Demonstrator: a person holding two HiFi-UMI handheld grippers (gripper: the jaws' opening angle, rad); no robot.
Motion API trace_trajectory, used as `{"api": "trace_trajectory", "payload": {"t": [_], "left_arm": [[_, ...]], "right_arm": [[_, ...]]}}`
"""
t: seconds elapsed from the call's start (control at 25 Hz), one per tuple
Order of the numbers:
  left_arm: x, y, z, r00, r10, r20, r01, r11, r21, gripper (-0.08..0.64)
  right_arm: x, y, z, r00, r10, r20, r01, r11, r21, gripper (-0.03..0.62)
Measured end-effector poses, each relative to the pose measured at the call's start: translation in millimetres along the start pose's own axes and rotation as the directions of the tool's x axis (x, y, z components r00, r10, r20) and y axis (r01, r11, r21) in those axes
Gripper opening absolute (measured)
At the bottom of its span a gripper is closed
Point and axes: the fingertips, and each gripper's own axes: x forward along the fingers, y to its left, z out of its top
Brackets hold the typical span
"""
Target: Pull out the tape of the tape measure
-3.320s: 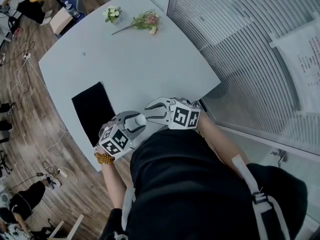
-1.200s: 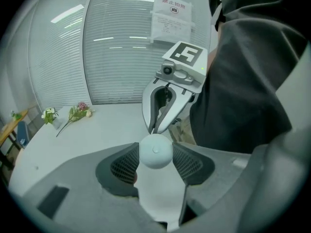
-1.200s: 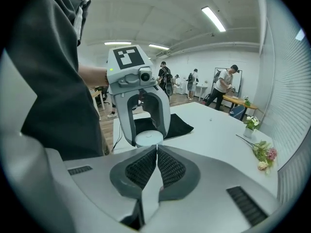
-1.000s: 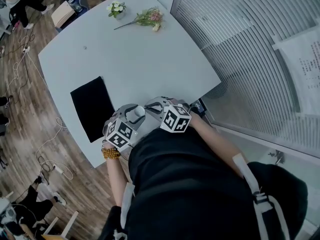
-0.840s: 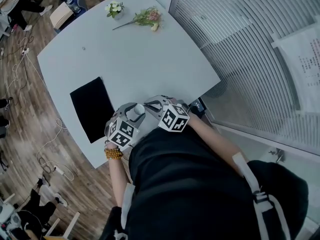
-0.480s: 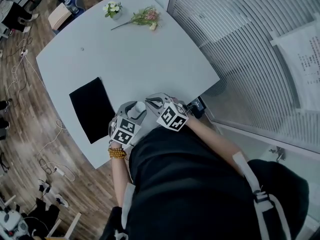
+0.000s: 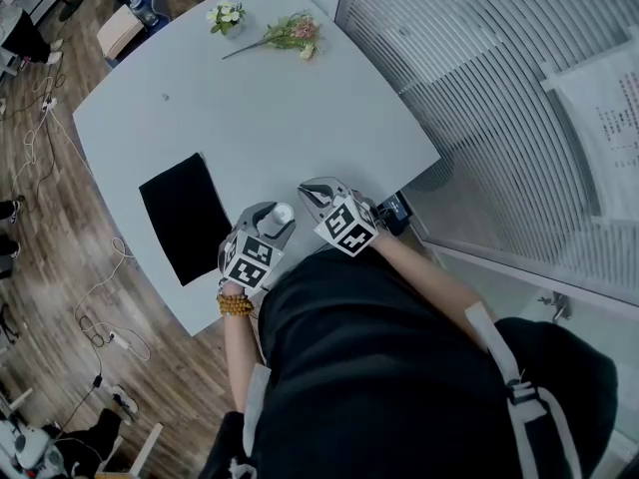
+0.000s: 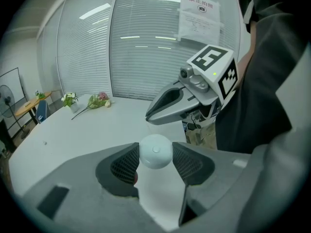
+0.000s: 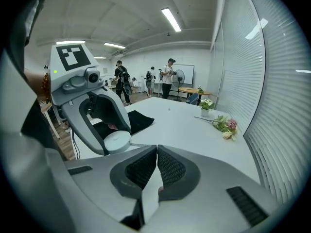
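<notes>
The tape measure [image 7: 283, 213] is a small round white case, held over the near edge of the table [image 7: 260, 118]. My left gripper [image 7: 280, 212] is shut on it; in the left gripper view the case [image 8: 155, 152] sits squeezed between both pads [image 8: 125, 165]. My right gripper [image 7: 306, 189] hovers just right of it with its jaws pressed together. In the right gripper view a thin strip of tape [image 9: 138, 145] runs from the case [image 9: 118, 141] into the shut jaws of my right gripper [image 9: 156, 152]. The right gripper [image 8: 148, 118] also shows in the left gripper view, a short way beyond the case.
A black mat [image 7: 185, 216] lies on the table's left side. A flower stem [image 7: 290, 38] and a small pot of white flowers [image 7: 225, 16] sit at the far end. A blind-covered glass wall [image 7: 499, 118] runs along the right. People [image 9: 121, 81] stand far off.
My right gripper has rolled and its tips have shifted slightly up the table, away from the case. The left gripper still grips the case and has barely moved.
</notes>
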Motion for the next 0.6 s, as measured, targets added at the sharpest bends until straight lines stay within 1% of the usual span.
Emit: {"api": "trace_trajectory", "payload": {"t": [0.28,0.6], "left_arm": [[2.4,-5.6,2.3,1.0,-0.026,-0.01,0.026,1.0,0.009,0.225],[3.2,-11.6,-0.4,0.998,-0.05,-0.025,0.051,0.999,0.016,0.225]], "right_arm": [[1.0,-1.9,-2.3,0.999,-0.03,-0.016,0.03,0.999,-0.012,0.005],[2.6,-0.5,-6.2,0.999,-0.031,-0.033,0.031,0.999,-0.017,0.005]]}}
